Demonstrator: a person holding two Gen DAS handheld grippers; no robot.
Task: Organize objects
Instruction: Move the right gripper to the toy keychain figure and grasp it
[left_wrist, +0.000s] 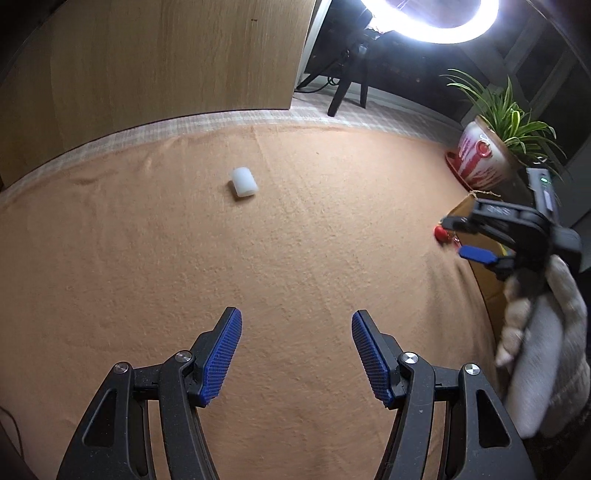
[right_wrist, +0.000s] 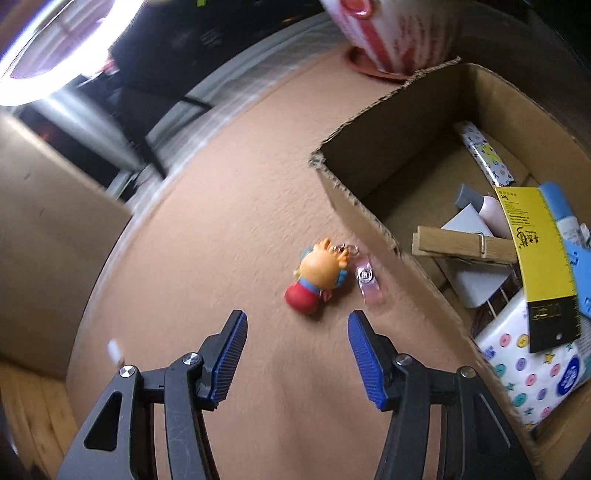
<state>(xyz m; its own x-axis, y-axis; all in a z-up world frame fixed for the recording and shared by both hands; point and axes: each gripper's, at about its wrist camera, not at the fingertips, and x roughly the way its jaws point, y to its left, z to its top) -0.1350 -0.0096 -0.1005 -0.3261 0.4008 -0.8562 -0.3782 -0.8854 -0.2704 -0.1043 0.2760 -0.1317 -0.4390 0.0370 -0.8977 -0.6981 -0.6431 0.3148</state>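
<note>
A peach-coloured cloth (left_wrist: 295, 236) covers the table. The left gripper (left_wrist: 296, 354) hangs above the cloth's near half with its blue pads spread apart and nothing between them. Ahead of it, toward the far edge of the cloth, a small white cap-like cylinder (left_wrist: 243, 183) lies on its side, well clear of everything else.

The right gripper (right_wrist: 297, 354) also stands released, its jaws apart and empty, tilted down over the cloth. Just beyond its fingertips lies a small toy keychain (right_wrist: 314, 277) with an orange head and a red base, its metal ring and a clear pinkish tab (right_wrist: 367, 284) beside it. The toy rests on the cloth near the outer wall of a cardboard box (right_wrist: 354, 206), not inside it. In the left wrist view the same red toy (left_wrist: 440, 233) shows by the right edge of the cloth, next to the gloved hand (left_wrist: 543, 343) that holds the right gripper.

Inside the box lie a wooden clothespin (right_wrist: 461, 245), a yellow and black card (right_wrist: 535, 258), a pack of tissues (right_wrist: 532, 365) with coloured dots and a patterned flat item (right_wrist: 484, 155) against the far wall. At the far right corner of the cloth stands a red and white plant pot (left_wrist: 480, 155) with long green leaves. A ring light (left_wrist: 436, 18) glares above the far edge.
</note>
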